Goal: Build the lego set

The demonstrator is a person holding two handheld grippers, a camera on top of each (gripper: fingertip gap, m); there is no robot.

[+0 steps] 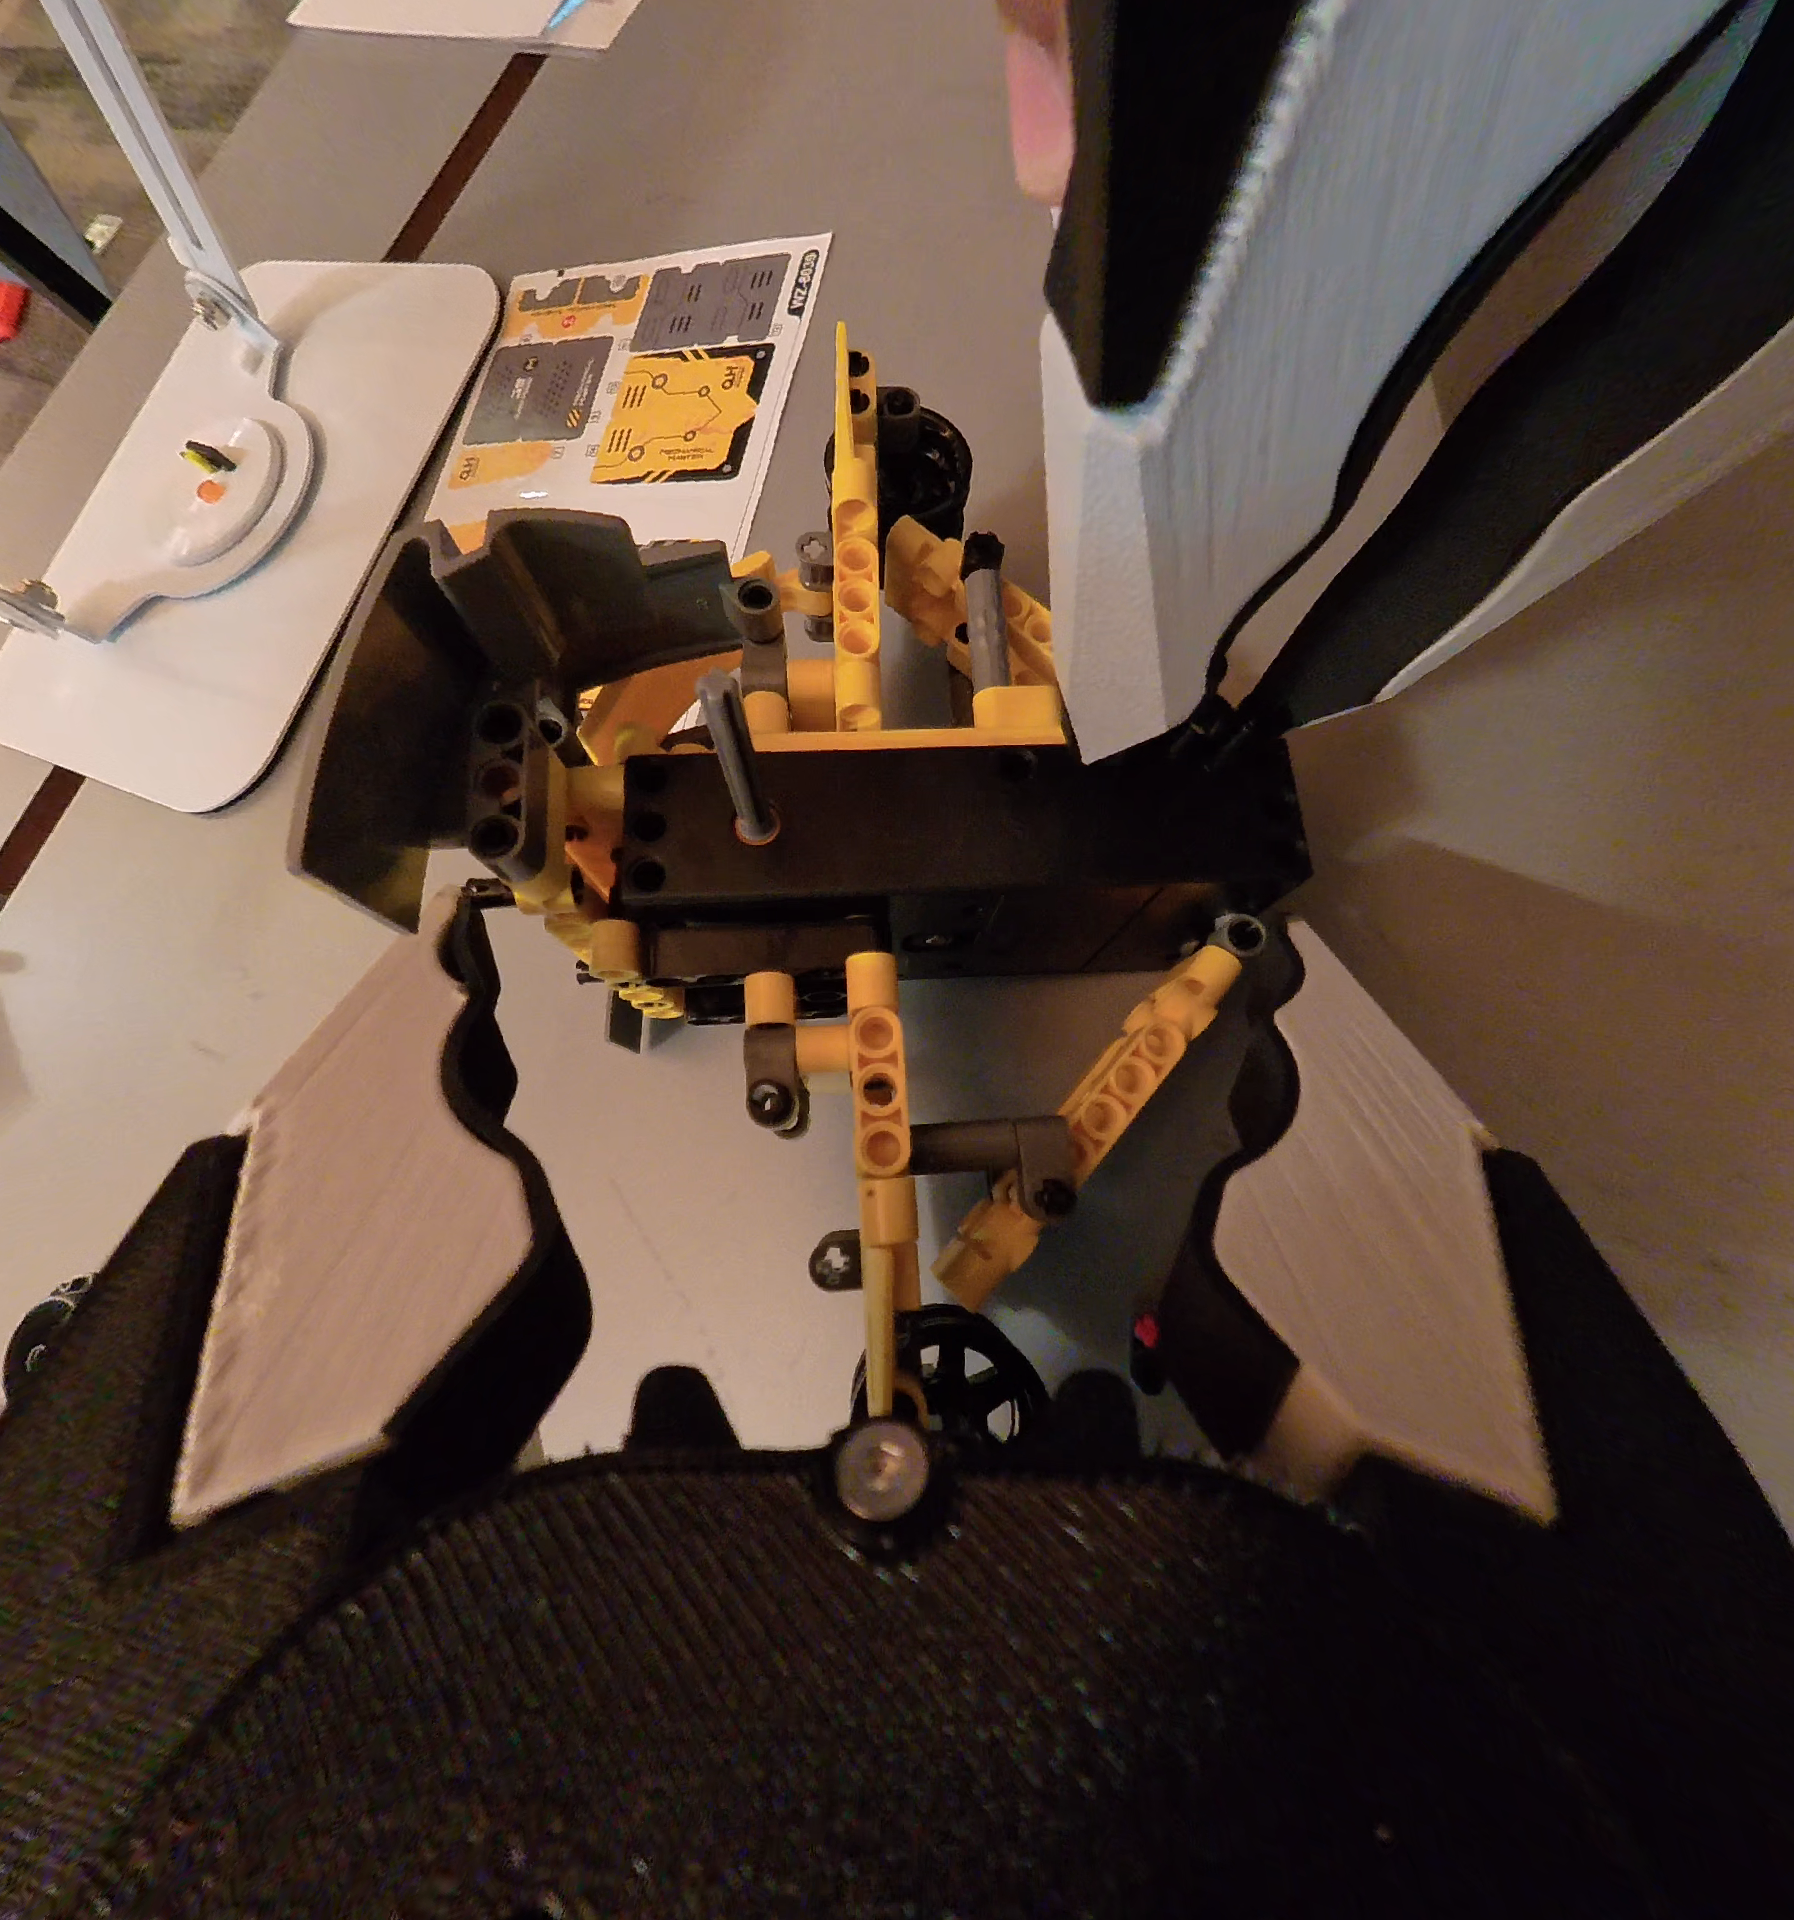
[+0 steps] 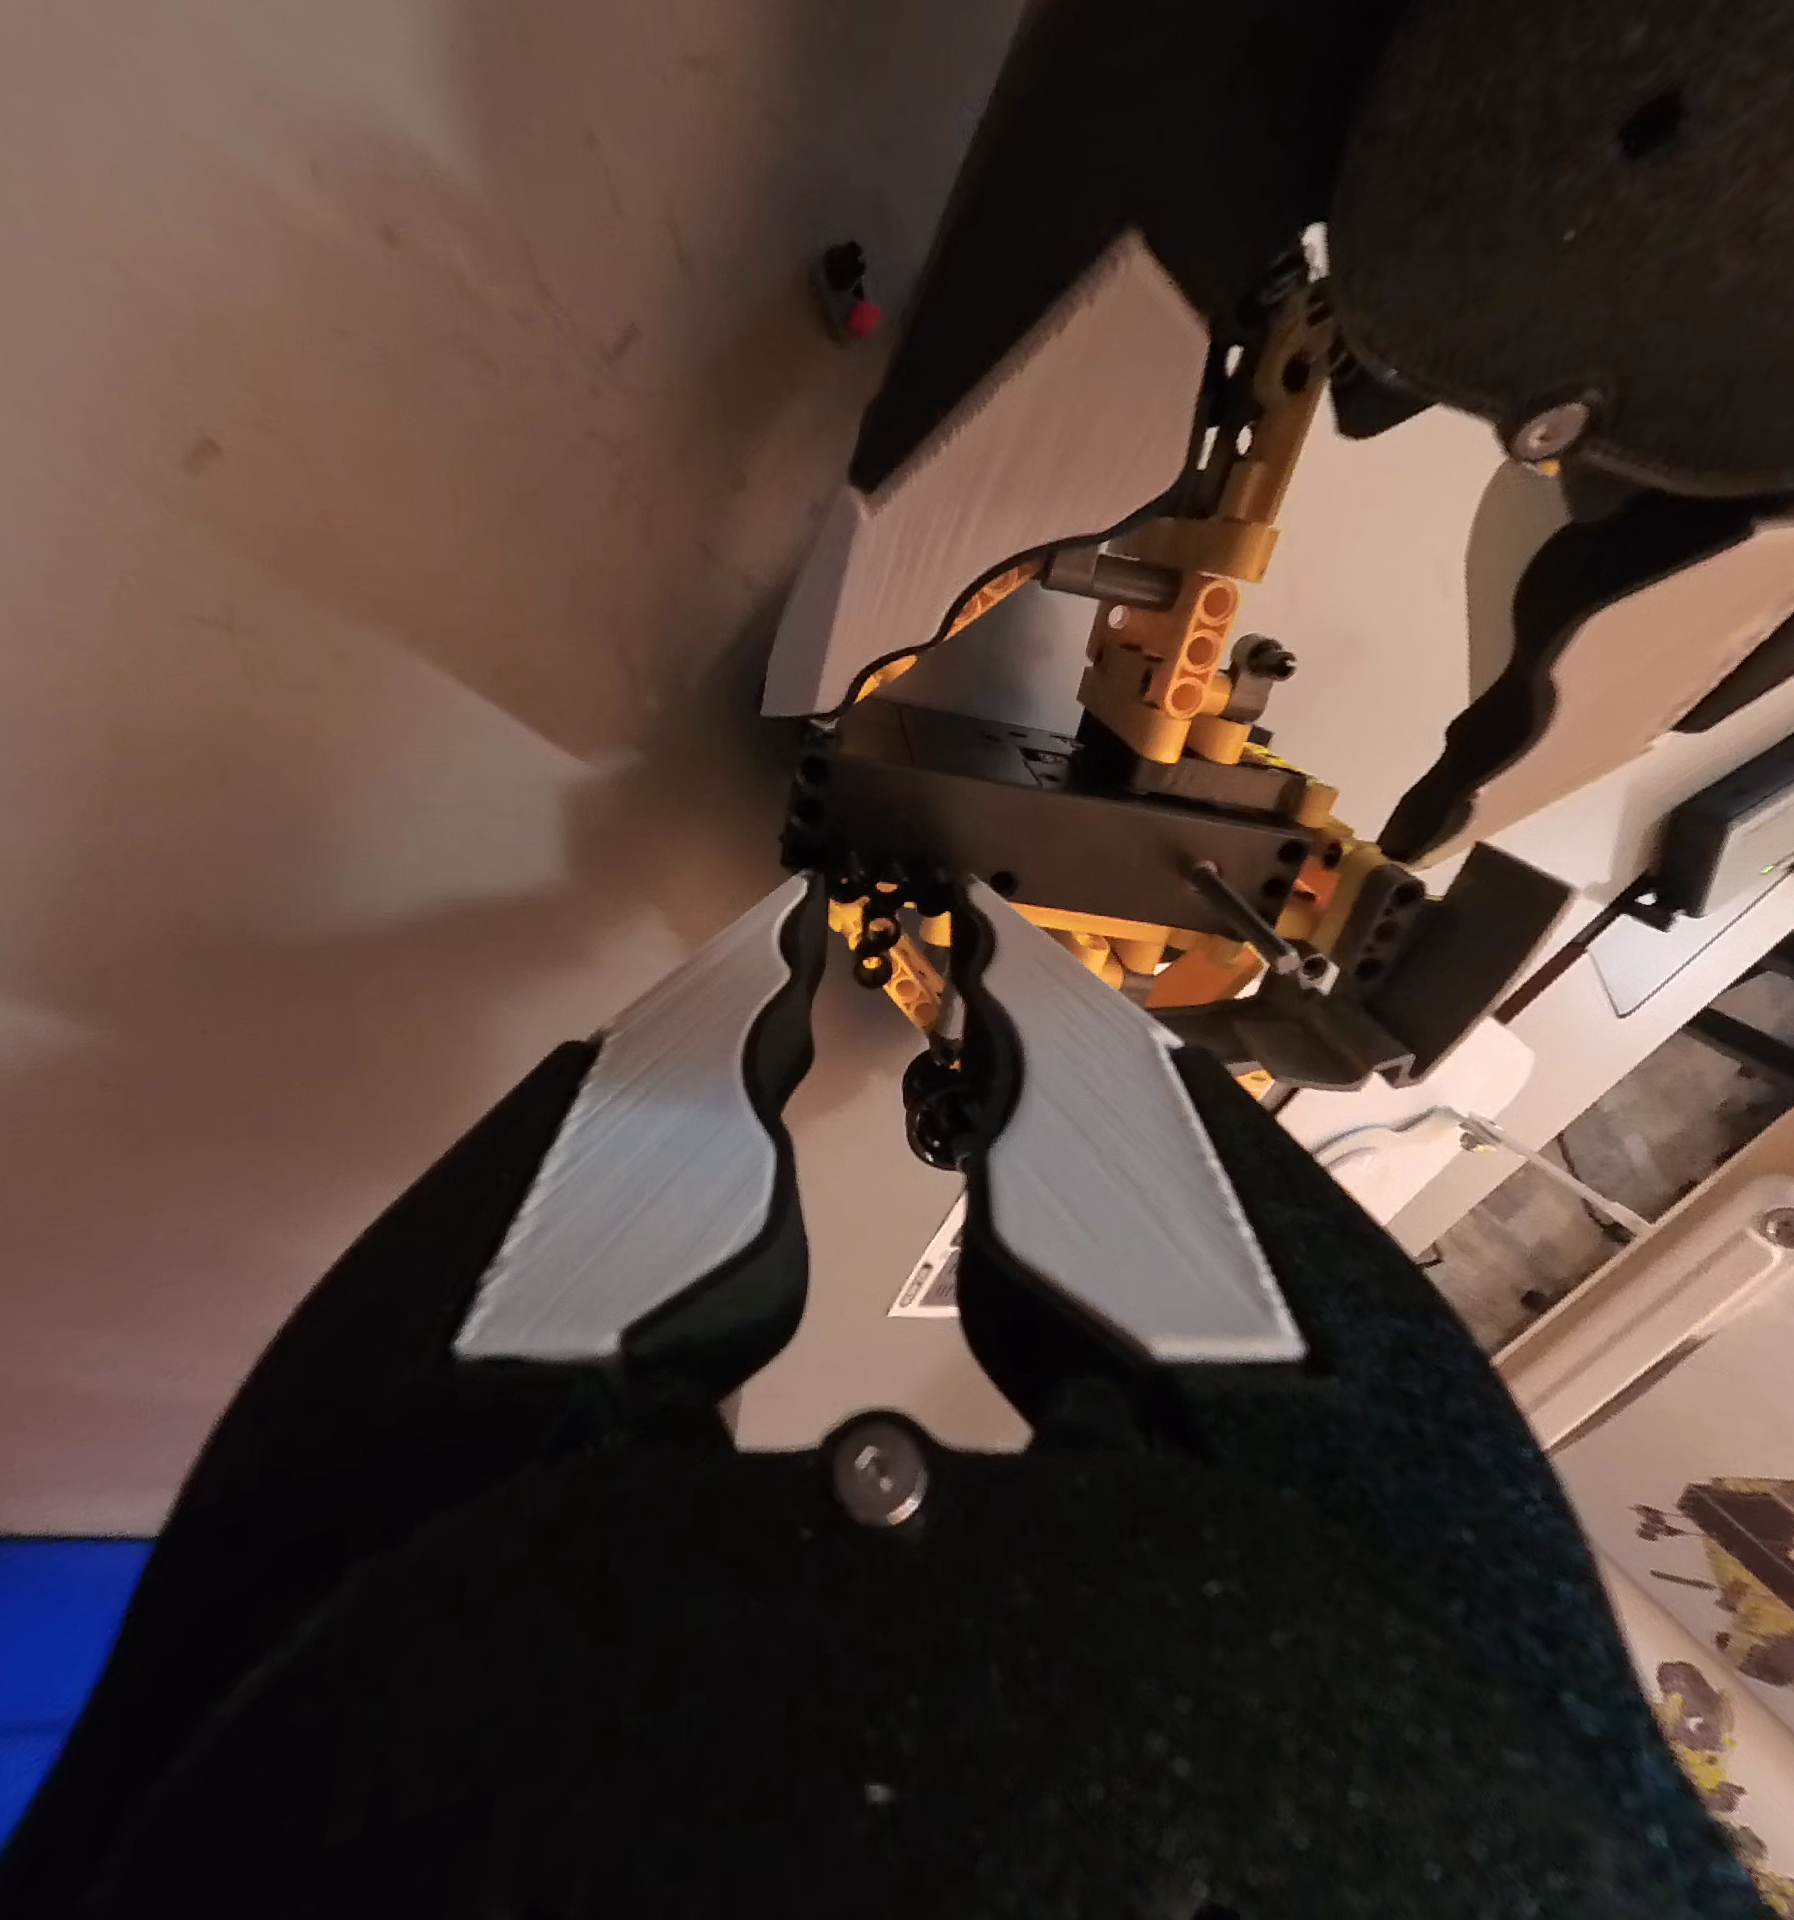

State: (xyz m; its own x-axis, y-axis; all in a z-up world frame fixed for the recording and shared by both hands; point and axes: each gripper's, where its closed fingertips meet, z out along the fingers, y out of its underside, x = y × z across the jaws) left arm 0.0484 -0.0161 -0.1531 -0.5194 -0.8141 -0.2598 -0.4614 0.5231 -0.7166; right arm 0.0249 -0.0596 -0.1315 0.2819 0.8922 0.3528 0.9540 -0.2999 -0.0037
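A black-and-yellow building-brick loader model (image 1: 924, 831), with a dark bucket (image 1: 436, 727) at its left end, is held above the grey table (image 1: 664, 156). My left gripper (image 1: 867, 925) spans the model's long black body, one fingertip at each end, and is shut on it. It also shows in the right wrist view (image 2: 1106, 779). My right gripper (image 2: 888, 894) is closed to a narrow gap on a small black holed part (image 2: 867, 909) at the model's rear end, opposite the bucket. It enters the left wrist view (image 1: 1220, 727) from the upper right.
A sticker sheet (image 1: 654, 384) and a white lamp base (image 1: 197, 540) lie beyond the model. A small grey connector (image 1: 836, 1262) and a red-and-grey piece (image 2: 849, 301) lie on the table. An open picture booklet (image 2: 1755, 1558) is at the right. A black wheel (image 1: 966, 1371) shows below the model. Some 5 centimeters of space lies between my two pairs of fingers.
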